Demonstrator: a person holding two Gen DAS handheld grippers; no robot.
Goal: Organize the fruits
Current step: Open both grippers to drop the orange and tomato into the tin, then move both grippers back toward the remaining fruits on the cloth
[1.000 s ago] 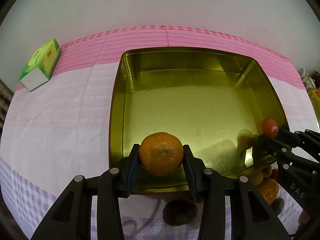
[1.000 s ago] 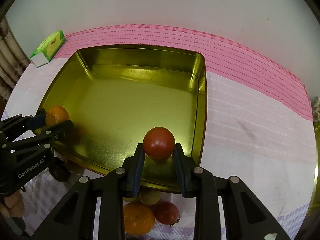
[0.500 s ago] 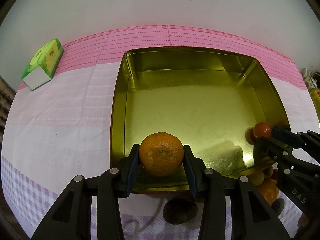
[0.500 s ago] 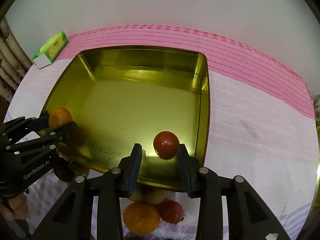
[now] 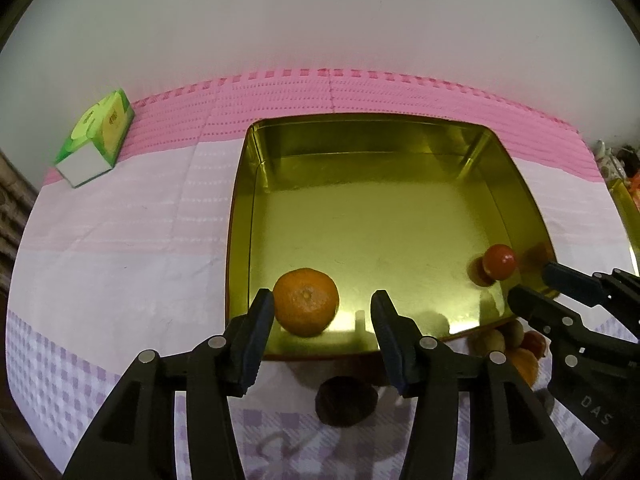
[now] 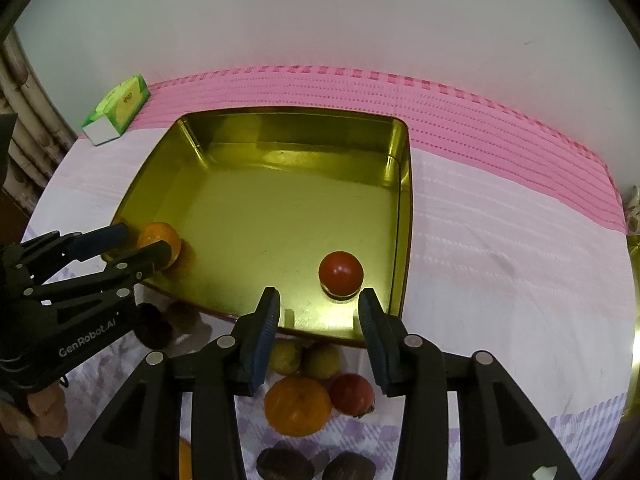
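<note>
Nearest, on the purple-checked end of the cloth [image 6: 560, 280], loose fruit lies in a cluster just outside the tin's near rim: an orange [image 6: 298, 406], a red fruit [image 6: 352, 394], two yellowish ones [image 6: 322, 360] and dark, wrinkled brown ones [image 5: 346, 400].

The left gripper [image 5: 322, 316] hangs over the near left corner of the gold tin [image 5: 400, 128], jaws opening. The dimpled mandarin [image 5: 306, 302] sits on the tin floor between them, against or just beside the left pad, with a clear gap to the right pad; it is not held.

The right gripper [image 6: 320, 314] hangs over the near right corner, jaws also opening. The smooth, glossy tomato [image 6: 341, 274] rests on the floor just beyond the fingertips, nearer the right one and free of both, close to the tin's right wall.

The tin is square with rounded corners, shallow, with thin upright metal walls and a mirror-like floor that reflects both fruits. Between mandarin and tomato, and through the whole far half, the floor lies bare.

Past the far rim the woven cloth turns to pink stripes and meets a plain pale wall. At the far left, a green and white carton [image 5: 96, 138] lies well apart from the tin.
</note>
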